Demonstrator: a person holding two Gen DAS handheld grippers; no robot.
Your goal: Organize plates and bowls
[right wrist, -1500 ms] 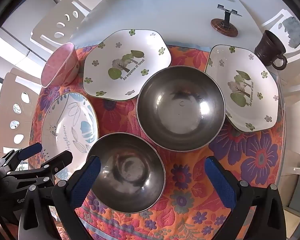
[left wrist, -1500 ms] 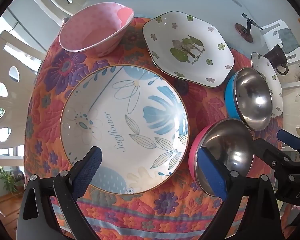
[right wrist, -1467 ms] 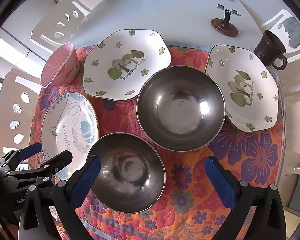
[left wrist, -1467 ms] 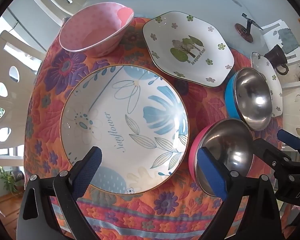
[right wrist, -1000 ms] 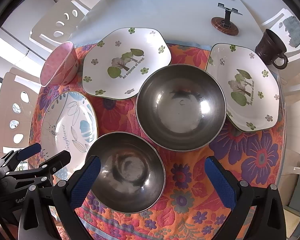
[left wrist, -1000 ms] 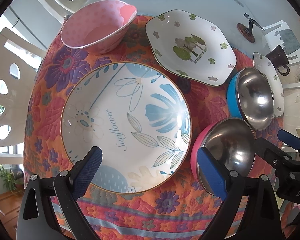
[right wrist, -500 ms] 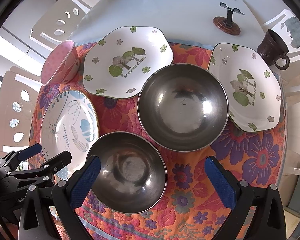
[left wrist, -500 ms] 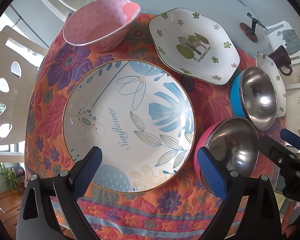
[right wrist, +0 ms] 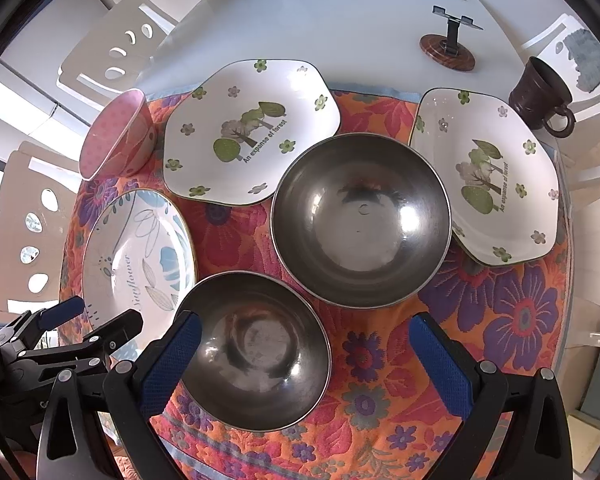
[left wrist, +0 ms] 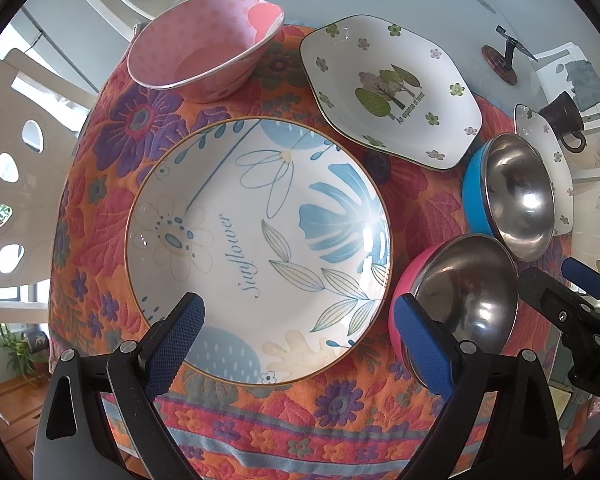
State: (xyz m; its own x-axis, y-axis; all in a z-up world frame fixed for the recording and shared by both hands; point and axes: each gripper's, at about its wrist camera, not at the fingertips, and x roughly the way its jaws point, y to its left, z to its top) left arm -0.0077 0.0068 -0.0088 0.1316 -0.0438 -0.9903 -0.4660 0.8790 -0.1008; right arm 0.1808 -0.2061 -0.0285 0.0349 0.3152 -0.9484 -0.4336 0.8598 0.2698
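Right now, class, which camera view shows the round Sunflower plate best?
The left wrist view: the Sunflower plate fills its centre, whole rim and lettering visible, just ahead of the open left gripper. The right wrist view shows the plate only at its left edge, foreshortened and partly hidden behind the left gripper.

left wrist: looks down, close over sunflower plate (left wrist: 256, 240) | right wrist: looks down over steel bowls (right wrist: 360, 220) | shared: floral mat (left wrist: 420, 208), all dishes

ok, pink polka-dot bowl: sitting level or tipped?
Tipped. The pink polka-dot bowl leans on the floral cloth with its opening angled sideways, and in the right wrist view its rim faces left. It is empty.
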